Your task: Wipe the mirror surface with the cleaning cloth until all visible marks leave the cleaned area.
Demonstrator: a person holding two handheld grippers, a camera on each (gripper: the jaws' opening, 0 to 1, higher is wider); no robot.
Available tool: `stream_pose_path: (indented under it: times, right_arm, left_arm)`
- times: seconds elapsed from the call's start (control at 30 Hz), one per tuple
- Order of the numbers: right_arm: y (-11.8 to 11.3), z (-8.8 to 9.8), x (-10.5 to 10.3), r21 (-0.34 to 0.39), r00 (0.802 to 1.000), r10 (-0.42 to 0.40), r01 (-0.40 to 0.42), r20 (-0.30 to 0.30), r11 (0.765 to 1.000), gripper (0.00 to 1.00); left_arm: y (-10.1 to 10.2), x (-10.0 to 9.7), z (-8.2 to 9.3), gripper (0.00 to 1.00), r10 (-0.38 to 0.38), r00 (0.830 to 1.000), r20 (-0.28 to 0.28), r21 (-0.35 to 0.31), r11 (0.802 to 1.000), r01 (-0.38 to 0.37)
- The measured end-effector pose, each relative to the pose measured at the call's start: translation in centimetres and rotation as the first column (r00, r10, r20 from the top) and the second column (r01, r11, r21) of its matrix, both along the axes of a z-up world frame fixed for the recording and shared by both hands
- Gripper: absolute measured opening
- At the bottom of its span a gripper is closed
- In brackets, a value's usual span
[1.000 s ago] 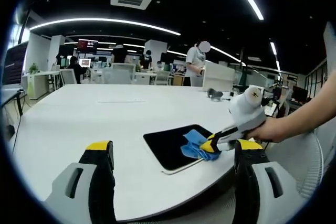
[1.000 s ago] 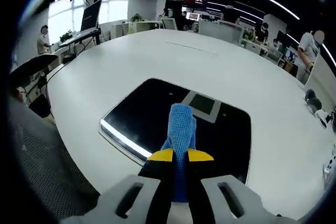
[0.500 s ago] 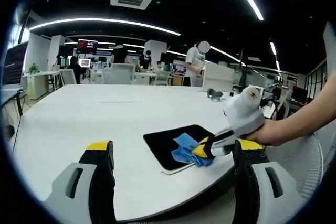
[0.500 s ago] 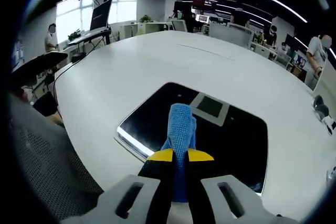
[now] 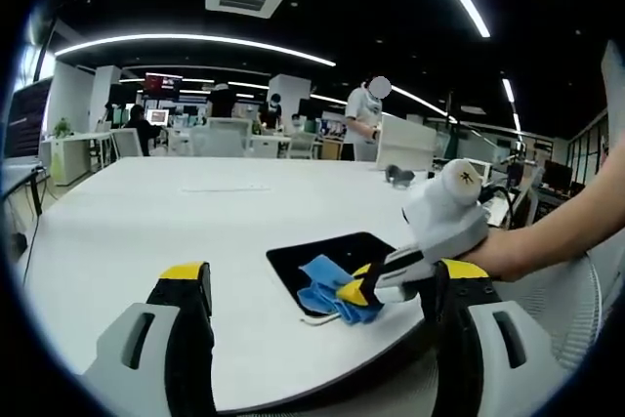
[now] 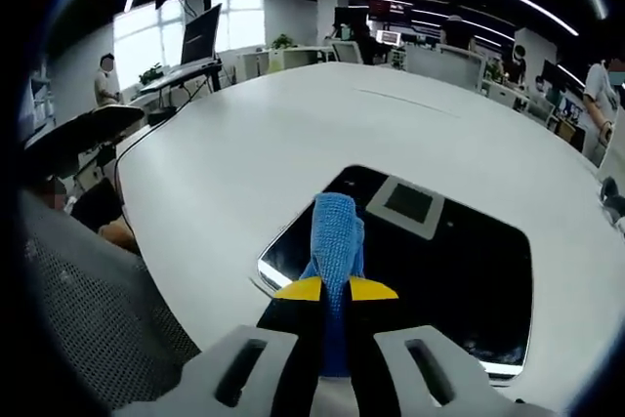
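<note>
A dark rectangular mirror point(image 5: 332, 256) point(image 6: 439, 271) lies flat on the white table near its front edge. My right gripper point(image 6: 335, 290) is shut on a blue cleaning cloth point(image 6: 335, 231), which rests on the mirror near its left end. The left gripper view shows that right gripper point(image 5: 354, 294) coming in from the right, held by a person's hand, pressing the blue cloth point(image 5: 327, 290) on the mirror's near corner. My left gripper point(image 5: 322, 285) hangs open above the table edge, with nothing between its jaws.
The large white table point(image 5: 176, 212) stretches far back. A small grey object point(image 5: 398, 176) sits on it at the far right. Mesh chair backs point(image 6: 88, 319) stand close to the table edge. People and desks with monitors fill the background.
The right gripper has dragged the blue cloth leftward across the mirror to its near left corner. The left gripper has stayed put.
</note>
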State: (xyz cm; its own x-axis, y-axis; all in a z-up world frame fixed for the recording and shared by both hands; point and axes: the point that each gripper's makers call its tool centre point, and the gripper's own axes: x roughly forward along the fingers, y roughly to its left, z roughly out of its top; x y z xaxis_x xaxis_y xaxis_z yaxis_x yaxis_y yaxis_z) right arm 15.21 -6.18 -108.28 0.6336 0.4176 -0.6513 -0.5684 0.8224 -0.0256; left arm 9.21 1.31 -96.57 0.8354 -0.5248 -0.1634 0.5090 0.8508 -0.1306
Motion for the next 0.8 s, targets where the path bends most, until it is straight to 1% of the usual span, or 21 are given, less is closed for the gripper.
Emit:
stream_pose_path:
  times: [0.13,0.23,0.43,0.7,0.8]
  right_arm:
    - [0.8,0.0,-0.1,0.006,1.0,0.012,-0.012,-0.003,1.0,0.02]
    - [1.5,0.0,-0.2,-0.006,0.999,0.037,-0.037,0.001,0.999,0.02]
    - [3.0,0.0,-0.4,0.005,0.997,0.073,-0.073,-0.009,0.997,0.02]
    - [3.1,0.0,-0.4,0.003,0.997,0.073,-0.073,-0.006,0.997,0.02]
    - [3.2,0.0,-0.5,-0.014,0.997,0.075,-0.075,0.012,0.997,0.02]
  left_arm:
    - [0.0,0.0,0.0,0.94,0.0,1.0,0.0,0.0,1.0,0.0]
    - [0.0,0.0,0.0,0.94,0.0,1.0,0.001,0.0,1.0,0.0]
    - [0.0,0.0,0.1,0.94,0.002,1.0,0.004,-0.001,1.0,-0.002]
    - [0.0,0.0,0.1,0.94,0.001,1.0,0.006,-0.003,1.0,-0.001]
    - [0.0,0.0,0.1,0.94,0.001,1.0,0.006,-0.002,1.0,-0.001]
